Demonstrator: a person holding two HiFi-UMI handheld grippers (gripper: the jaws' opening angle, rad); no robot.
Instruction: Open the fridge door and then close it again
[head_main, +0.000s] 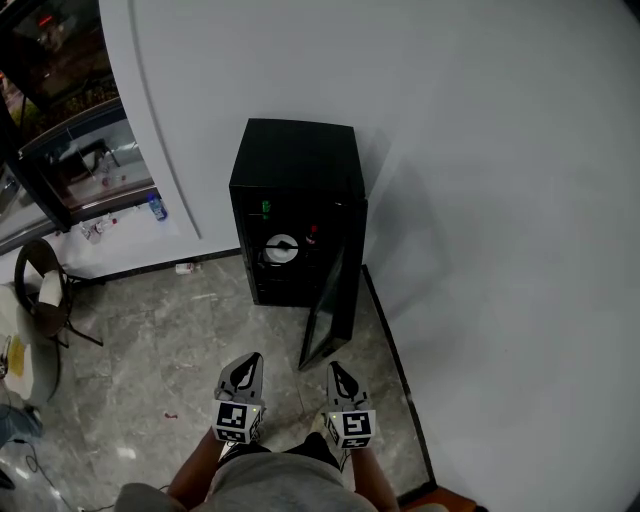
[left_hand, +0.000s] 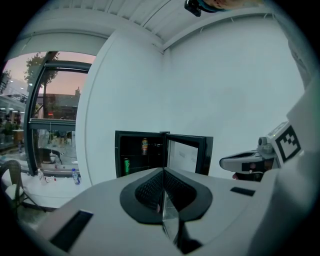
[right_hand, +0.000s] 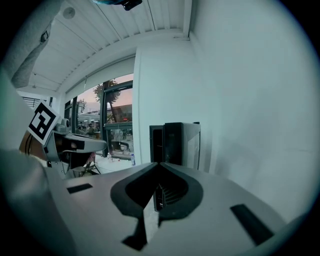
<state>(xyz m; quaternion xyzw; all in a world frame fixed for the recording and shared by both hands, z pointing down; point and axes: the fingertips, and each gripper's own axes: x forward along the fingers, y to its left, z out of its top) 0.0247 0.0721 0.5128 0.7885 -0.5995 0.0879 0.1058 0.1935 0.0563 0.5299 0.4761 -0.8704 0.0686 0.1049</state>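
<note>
A small black fridge stands on the floor against the white wall. Its door hangs wide open, swung out to the right and toward me. Cans stand on the shelves inside, seen in the left gripper view. My left gripper and right gripper are side by side in front of the fridge, short of the door and touching nothing. Both are shut and empty. In the left gripper view the fridge and its door lie straight ahead. The right gripper view shows the door edge-on.
A grey tiled floor spreads to the left. A round chair stands at the far left near a glass window wall. A water bottle sits on the sill. The white wall runs close along the right.
</note>
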